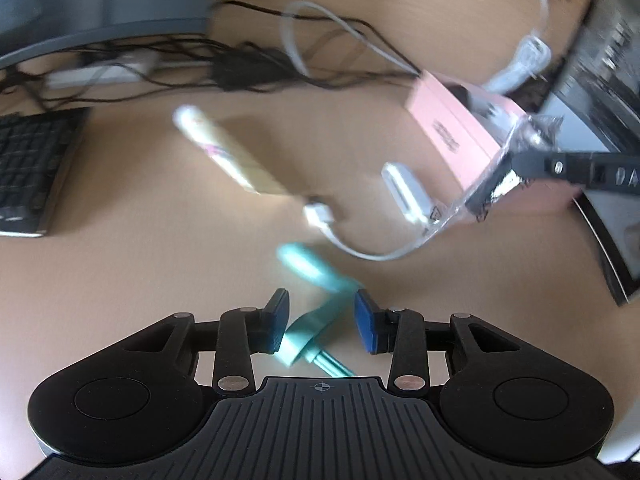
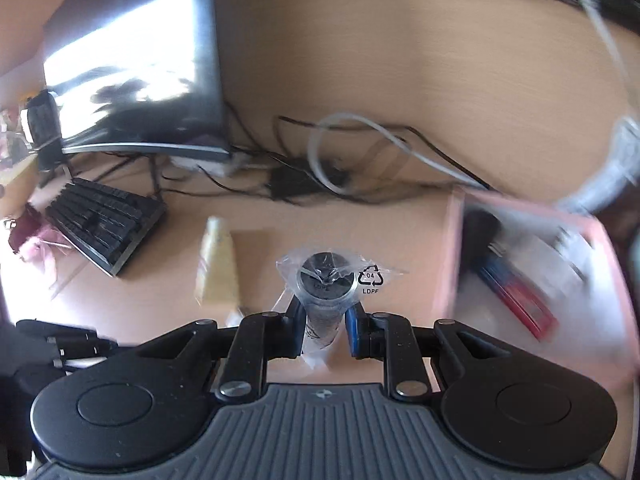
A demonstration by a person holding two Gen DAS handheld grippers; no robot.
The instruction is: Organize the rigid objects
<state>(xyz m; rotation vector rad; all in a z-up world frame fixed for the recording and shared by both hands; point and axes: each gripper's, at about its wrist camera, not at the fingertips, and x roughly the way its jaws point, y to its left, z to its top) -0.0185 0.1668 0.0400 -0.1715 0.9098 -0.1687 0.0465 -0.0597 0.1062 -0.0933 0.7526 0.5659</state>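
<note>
Left gripper (image 1: 321, 322): fingers spread, a teal plastic piece (image 1: 316, 304) lying on the table (image 1: 120, 272) between them. Right gripper (image 2: 323, 326): fingers pinching a bagged dark cylinder (image 2: 326, 292); pink box (image 2: 520, 264) ahead to their right.

Open desk (image 1: 120, 272) to the left of the left tongs (image 1: 322, 322), bare as far as the keyboard (image 1: 32, 168). Directly ahead, blocked by a teal tool (image 1: 316, 300) lying between the pads, then a white cable (image 1: 360, 250) and a cream tube (image 1: 228, 152). To the right, hemmed in by the pink box (image 1: 452, 128) and the right tongs (image 2: 323, 322) with a bagged cylinder (image 2: 326, 284). At the far edge, tangled black wires (image 1: 240, 60). Wide bare wood beyond them.
</note>
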